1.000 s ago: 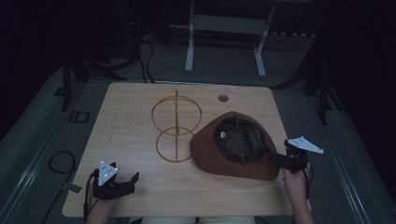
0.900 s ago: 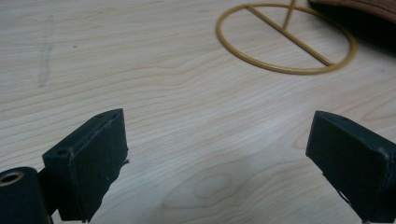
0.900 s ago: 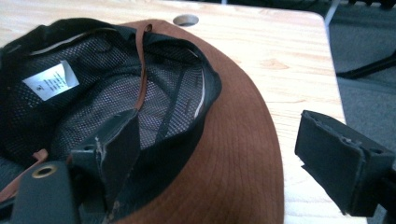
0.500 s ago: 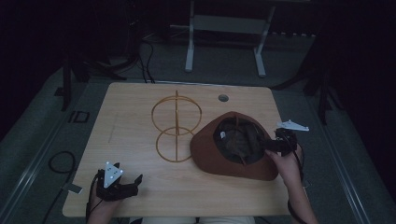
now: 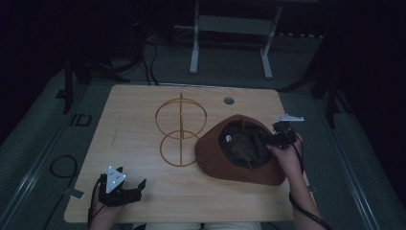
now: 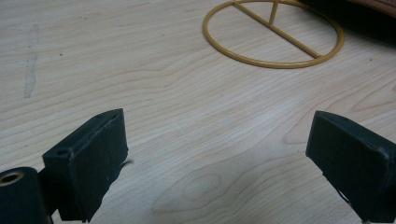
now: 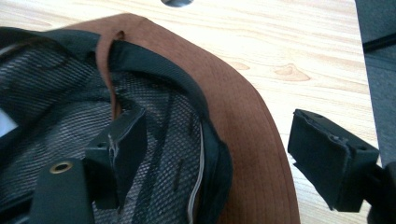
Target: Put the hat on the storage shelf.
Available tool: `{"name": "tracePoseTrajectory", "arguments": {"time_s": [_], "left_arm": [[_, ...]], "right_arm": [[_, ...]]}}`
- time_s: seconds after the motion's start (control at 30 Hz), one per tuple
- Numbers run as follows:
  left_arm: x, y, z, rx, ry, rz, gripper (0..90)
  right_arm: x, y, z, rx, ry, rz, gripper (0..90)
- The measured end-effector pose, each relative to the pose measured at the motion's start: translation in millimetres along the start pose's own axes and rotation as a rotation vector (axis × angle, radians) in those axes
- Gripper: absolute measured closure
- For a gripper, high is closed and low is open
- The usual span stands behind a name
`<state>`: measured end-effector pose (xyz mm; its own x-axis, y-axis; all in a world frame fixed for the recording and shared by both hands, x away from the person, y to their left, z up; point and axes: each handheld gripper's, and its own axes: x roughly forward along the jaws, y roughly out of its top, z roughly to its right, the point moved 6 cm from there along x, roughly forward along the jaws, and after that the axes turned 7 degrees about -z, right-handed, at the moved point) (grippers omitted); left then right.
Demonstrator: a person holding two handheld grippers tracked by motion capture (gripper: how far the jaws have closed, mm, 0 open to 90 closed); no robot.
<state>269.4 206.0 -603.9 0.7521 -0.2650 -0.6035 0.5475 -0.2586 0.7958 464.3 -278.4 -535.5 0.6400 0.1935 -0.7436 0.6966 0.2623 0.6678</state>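
Wooden table (image 5: pixel 143 129) seen from above, with a brown hat (image 5: pixel 239 151) lying crown down (dark mesh lining upward) on its right half; a gold wire stand (image 5: pixel 181 132), made of two rings joined by an upright rod, stands near the middle of the table, its lower ring just beside the hat's left brim; a round hole (image 5: pixel 229 100) is set in the tabletop near the far edge. The right gripper (image 5: pixel 277 136), held in the person's right hand (image 5: pixel 287 158), sits at the hat's right rim; its jaws stand wide apart and straddle the brim, one jaw inside over the mesh lining, the other outside above bare wood; the right gripper view shows the brown brim (image 7: pixel 243 112) and its black inner band passing between the two jaws, neither jaw pressed shut on the cloth. The left gripper (image 5: pixel 125 189) rests low at the near left corner of the table, well apart from hat and stand; its jaws are spread wide and hold nothing; the left gripper view shows plain wood grain between them, with the stand's lower ring (image 6: pixel 275 32) farther ahead and a dark edge of the hat at the upper right corner.
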Motion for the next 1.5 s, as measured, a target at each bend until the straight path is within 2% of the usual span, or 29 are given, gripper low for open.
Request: {"name": "tracePoseTrajectory", "arguments": {"time_s": [0.1, 0.2, 0.37, 0.5, 0.63, 0.73, 0.83, 1.1, 1.23, 1.33, 1.5], "left_arm": [[0.7, 0.0, 0.2, -0.003, -0.004, -0.001, 6.1], [2.2, -0.9, 0.7, 0.001, -0.008, -0.012, 6.1], [1.8, -1.0, 1.7, 0.003, -0.011, -0.012, 6.1], [2.9, -1.6, 1.8, 0.003, -0.018, -0.017, 6.1], [2.9, -1.4, 1.6, 0.001, -0.012, -0.017, 6.1], [3.1, -1.6, 1.3, 0.000, -0.013, -0.018, 6.1], [4.0, -2.2, 1.5, 0.000, -0.015, -0.024, 6.1], [2.6, -2.2, -1.7, -0.012, -0.011, -0.031, 6.1], [3.0, -2.5, -1.8, -0.010, -0.005, -0.035, 6.1], [3.2, -2.0, -0.8, -0.003, -0.004, -0.036, 6.2], [2.1, -0.6, -0.3, 0.002, -0.016, -0.039, 6.2]], "right_arm": [[3.2, 4.5, 0.0, 0.011, 0.012, -0.004, 25.2], [10.6, 7.1, -2.0, -0.013, 0.013, -0.023, 26.4], [26.5, 4.9, -1.3, -0.032, -0.023, -0.078, 34.3], [37.4, 0.1, -1.8, -0.021, -0.025, -0.126, 41.2], [46.3, -6.1, -4.8, -0.033, -0.031, -0.170, 43.7], [50.4, -9.4, -8.0, -0.066, -0.030, -0.170, 51.0], [53.1, -11.4, -9.7, -0.065, -0.049, -0.170, 54.9], [52.8, -15.7, -8.1, -0.042, -0.129, -0.146, 82.5], [46.6, -14.4, -5.8, 0.000, -0.134, -0.106, 84.6], [38.2, -12.4, -5.5, 0.027, -0.113, -0.072, 84.8], [17.7, -5.8, -7.5, 0.046, -0.076, -0.016, 85.2]]}}
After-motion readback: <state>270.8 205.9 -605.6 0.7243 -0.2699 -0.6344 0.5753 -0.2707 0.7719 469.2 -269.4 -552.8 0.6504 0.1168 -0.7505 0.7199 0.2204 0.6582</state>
